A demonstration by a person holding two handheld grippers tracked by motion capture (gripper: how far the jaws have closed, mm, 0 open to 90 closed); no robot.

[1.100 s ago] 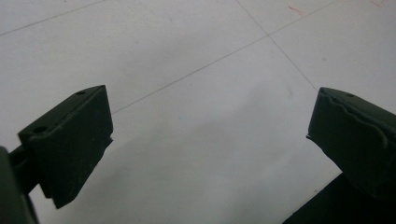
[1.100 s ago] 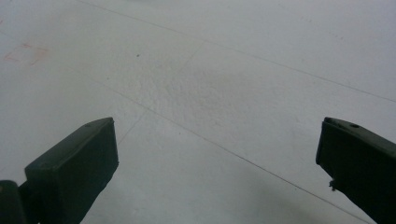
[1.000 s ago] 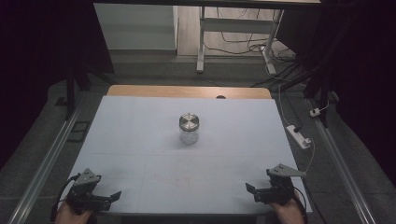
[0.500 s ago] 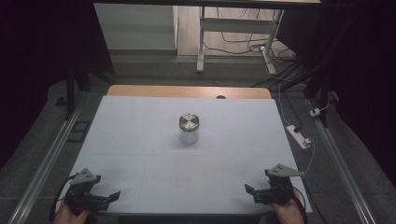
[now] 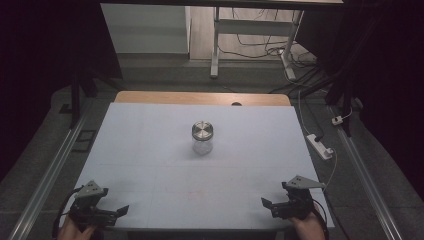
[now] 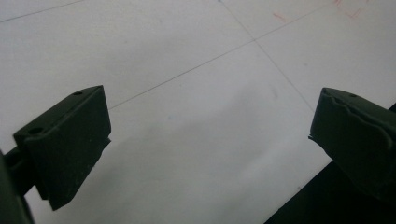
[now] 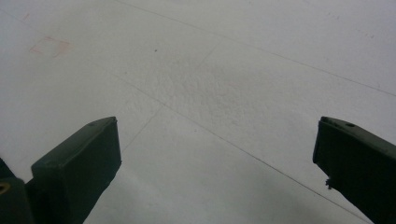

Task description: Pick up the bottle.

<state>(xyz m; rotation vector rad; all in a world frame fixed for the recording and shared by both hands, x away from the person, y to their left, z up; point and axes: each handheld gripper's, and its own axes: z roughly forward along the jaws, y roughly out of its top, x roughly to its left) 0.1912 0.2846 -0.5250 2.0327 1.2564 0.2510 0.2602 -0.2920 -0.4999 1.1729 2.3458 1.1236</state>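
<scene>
At the near edge of the table point(image 5: 150, 150), the left gripper point(image 5: 114, 212) is sitting by the near left corner and the right gripper point(image 5: 272, 205) by the near right corner, each with its jaws standing wide apart and nothing between them; the left jaws have just been opening the last bit. The hands holding them are being cut off by the bottom of the high view. In the left gripper view the table's near edge is showing as a dark drop at the lower right. A wide stretch of bare white surface is lying between the grippers and the glass jar point(image 5: 202, 137), which is standing upright with its metal lid on near the table's middle, well apart from both. Its contents are too small to make out. A strip of bare wood is running along the far edge.
</scene>
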